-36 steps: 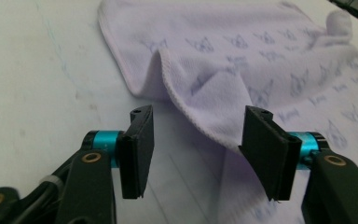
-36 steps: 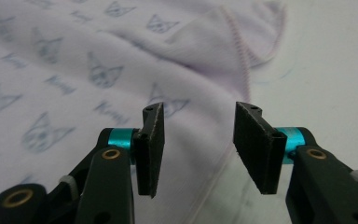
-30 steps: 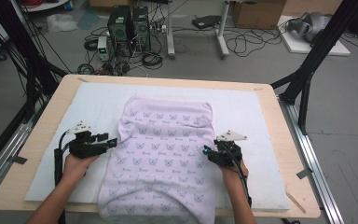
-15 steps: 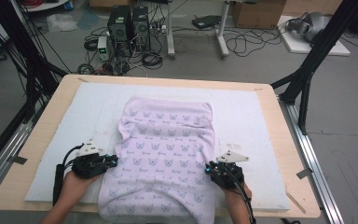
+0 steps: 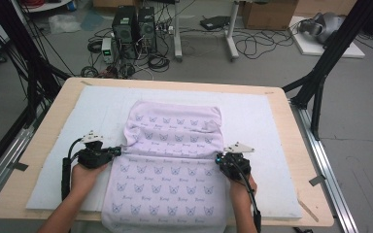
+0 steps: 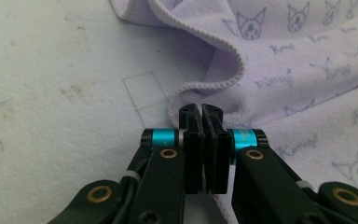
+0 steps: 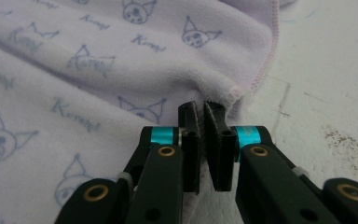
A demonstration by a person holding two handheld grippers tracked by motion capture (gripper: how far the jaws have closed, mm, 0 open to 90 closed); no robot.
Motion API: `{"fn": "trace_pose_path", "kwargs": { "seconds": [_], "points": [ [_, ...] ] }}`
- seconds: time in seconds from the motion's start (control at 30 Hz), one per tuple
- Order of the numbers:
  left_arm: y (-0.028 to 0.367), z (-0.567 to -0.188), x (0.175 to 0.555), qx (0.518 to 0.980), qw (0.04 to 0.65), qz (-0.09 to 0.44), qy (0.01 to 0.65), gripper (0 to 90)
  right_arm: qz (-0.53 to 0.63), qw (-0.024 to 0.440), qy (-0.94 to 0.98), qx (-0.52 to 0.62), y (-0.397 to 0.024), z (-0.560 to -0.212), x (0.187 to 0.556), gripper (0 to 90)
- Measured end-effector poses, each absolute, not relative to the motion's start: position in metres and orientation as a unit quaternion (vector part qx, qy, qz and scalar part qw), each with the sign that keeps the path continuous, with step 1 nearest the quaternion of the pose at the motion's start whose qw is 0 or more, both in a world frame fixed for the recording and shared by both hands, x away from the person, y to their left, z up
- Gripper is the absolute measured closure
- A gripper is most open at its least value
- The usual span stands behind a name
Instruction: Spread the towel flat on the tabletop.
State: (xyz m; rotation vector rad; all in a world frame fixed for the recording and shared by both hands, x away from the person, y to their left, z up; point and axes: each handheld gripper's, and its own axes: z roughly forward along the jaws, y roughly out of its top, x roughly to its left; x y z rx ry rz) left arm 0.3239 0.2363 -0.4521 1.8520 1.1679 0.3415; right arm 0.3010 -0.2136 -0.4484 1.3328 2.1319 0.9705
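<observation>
On the white mat (image 5: 77, 126) covering the wooden table (image 5: 301, 145) lies a lilac towel (image 5: 175, 160) — left gripper (image 5: 118, 151) and right gripper (image 5: 219, 160) each clamped on a side edge; cables (image 5: 141, 58) litter the grey floor.

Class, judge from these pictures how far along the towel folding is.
Done: the lilac towel lies spread on the white mat. In hand: left gripper and right gripper have just closed their jaws on its side edges. Left: no completed fold shows; the near end overhangs the table.
</observation>
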Motion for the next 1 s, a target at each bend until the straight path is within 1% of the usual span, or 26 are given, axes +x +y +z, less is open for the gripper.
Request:
{"fn": "trace_pose_path", "kwargs": {
  "seconds": [0.03, 0.1, 0.13, 0.2, 0.23, 0.33, 0.57, 0.67, 0.8, 0.87, 1.0],
  "points": [
    [0.238, -0.452, 0.321, 0.744, 0.455, 0.132, 0.471, 80.0, 0.353, 0.222, 0.768, 0.486, -0.214, -0.449, 0.3, 80.3],
    [0.242, -0.452, 0.314, 0.739, 0.468, 0.112, 0.472, 63.3, 0.357, 0.221, 0.768, 0.483, -0.214, -0.449, 0.296, 69.3],
    [0.244, -0.453, 0.31, 0.739, 0.472, 0.109, 0.469, 57.8, 0.36, 0.218, 0.768, 0.482, -0.214, -0.448, 0.292, 66.2],
    [0.247, -0.452, 0.301, 0.738, 0.483, 0.106, 0.46, 54.7, 0.369, 0.217, 0.768, 0.476, -0.216, -0.447, 0.283, 60.1],
    [0.247, -0.451, 0.296, 0.739, 0.486, 0.106, 0.455, 52.5, 0.373, 0.216, 0.768, 0.474, -0.217, -0.447, 0.278, 59.5],
    [0.247, -0.451, 0.284, 0.75, 0.481, 0.108, 0.441, 51.5, 0.379, 0.21, 0.773, 0.463, -0.218, -0.446, 0.263, 56.1],
    [0.246, -0.452, 0.256, 0.757, 0.481, 0.1, 0.432, 51.5, 0.379, 0.208, 0.787, 0.44, -0.219, -0.443, 0.233, 54.1],
    [0.247, -0.455, 0.243, 0.76, 0.477, 0.095, 0.43, 51.9, 0.388, 0.207, 0.785, 0.436, -0.223, -0.441, 0.219, 55.0],
    [0.246, -0.455, 0.233, 0.763, 0.477, 0.098, 0.425, 53.6, 0.402, 0.19, 0.788, 0.426, -0.223, -0.44, 0.203, 57.4],
    [0.244, -0.456, 0.23, 0.767, 0.474, 0.104, 0.421, 54.1, 0.396, 0.186, 0.796, 0.418, -0.221, -0.442, 0.2, 58.4],
    [0.239, -0.456, 0.226, 0.776, 0.466, 0.111, 0.409, 58.6, 0.385, 0.181, 0.806, 0.412, -0.217, -0.446, 0.201, 61.8]
  ]
}}
